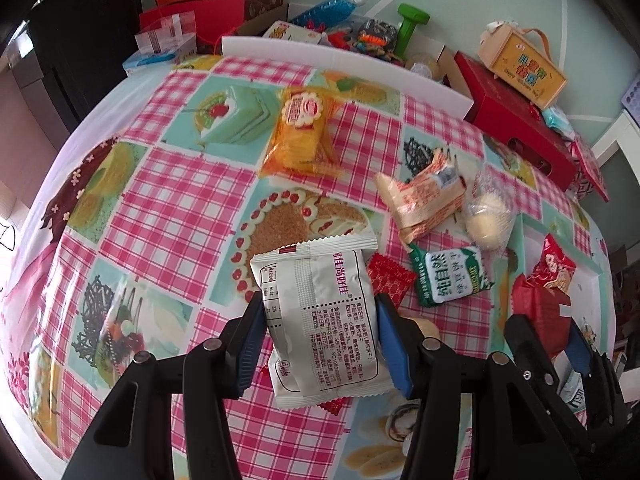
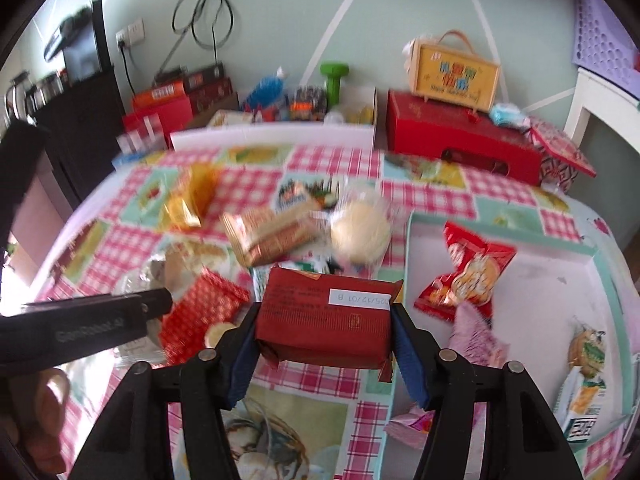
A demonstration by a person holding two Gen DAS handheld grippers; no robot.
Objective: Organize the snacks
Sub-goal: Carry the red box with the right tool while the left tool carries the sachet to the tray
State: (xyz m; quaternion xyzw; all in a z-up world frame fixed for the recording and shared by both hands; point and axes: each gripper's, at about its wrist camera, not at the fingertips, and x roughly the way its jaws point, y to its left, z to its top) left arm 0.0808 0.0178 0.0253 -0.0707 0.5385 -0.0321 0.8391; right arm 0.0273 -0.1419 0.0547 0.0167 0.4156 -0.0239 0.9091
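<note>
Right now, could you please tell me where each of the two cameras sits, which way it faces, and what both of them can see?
Left wrist: sits on the left tool, looking down across the checked tablecloth; its jaws grip a white packet, and the right tool shows at the right edge.
Right wrist: sits on the right tool, facing the table and wall; its jaws grip a red packet; the left tool and a hand show at left.
Shared: red packet, orange packet, round bun, white tray, red box.
</note>
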